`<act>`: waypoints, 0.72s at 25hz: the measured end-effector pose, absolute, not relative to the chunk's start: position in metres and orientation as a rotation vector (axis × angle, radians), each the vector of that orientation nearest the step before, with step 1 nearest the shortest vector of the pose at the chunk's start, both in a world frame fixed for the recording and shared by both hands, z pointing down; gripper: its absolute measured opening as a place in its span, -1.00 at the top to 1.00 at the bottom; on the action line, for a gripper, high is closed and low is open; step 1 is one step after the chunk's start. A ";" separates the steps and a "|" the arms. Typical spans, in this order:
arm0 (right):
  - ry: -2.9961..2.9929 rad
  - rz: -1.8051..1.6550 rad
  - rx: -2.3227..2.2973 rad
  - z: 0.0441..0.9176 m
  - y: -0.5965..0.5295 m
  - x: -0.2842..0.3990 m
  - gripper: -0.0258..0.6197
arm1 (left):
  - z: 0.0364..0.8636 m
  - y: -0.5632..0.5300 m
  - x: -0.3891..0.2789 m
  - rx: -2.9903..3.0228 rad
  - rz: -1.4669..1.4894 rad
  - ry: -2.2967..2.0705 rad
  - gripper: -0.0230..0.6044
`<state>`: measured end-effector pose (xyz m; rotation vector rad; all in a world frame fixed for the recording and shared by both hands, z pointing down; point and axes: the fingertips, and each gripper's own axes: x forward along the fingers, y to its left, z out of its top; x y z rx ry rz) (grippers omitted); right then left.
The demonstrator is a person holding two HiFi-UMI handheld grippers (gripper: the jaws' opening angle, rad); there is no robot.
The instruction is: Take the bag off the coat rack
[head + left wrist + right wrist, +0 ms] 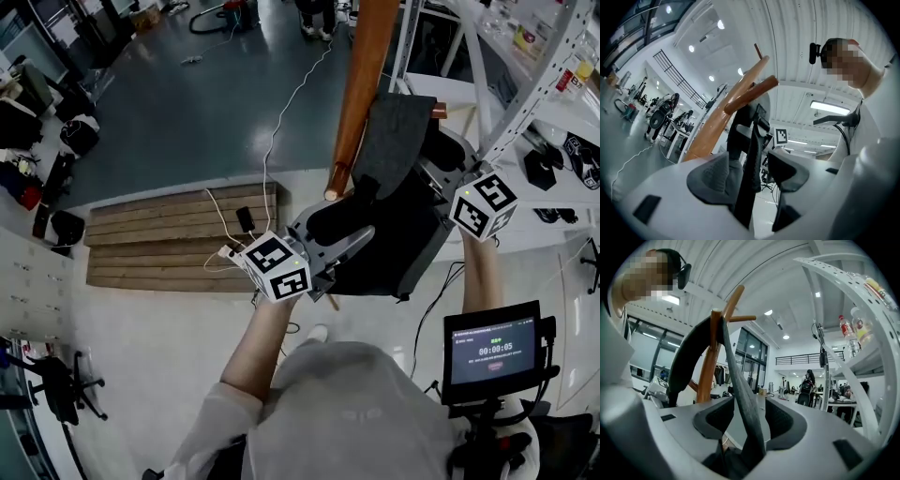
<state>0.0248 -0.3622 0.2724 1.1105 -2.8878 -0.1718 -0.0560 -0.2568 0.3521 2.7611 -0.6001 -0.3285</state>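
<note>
A black bag point(398, 220) hangs against the wooden coat rack point(361, 84), right in front of me. My left gripper point(337, 232) reaches into its near left side and my right gripper point(439, 173) into its upper right. In the left gripper view a dark strap point(744, 199) runs up between the wide-apart jaws of the left gripper point(750, 163) to the rack's pegs point(757, 89); a gap shows beside it. In the right gripper view a thin strap point(738, 376) passes between the spread jaws of the right gripper point(750, 416), gaps on both sides, and loops over the rack's top point(715, 317).
A low wooden platform point(178, 239) lies on the floor to the left, with a white cable point(281, 122) trailing over it. A white perforated shelf frame point(534, 84) stands close on the right. A small screen point(492, 352) sits at lower right, and office chairs point(52, 389) at lower left.
</note>
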 end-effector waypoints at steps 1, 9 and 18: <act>-2.871 -0.186 1.123 0.277 -0.367 0.025 0.25 | 0.357 -0.260 -0.054 2.754 -0.322 -0.601 0.13; -2.814 -0.225 1.190 0.285 -0.378 0.025 0.78 | 0.369 -0.264 -0.053 2.732 -0.323 -0.578 0.64; -2.812 -0.227 1.233 0.290 -0.377 0.028 0.79 | 0.374 -0.263 -0.047 2.709 -0.381 -0.536 0.90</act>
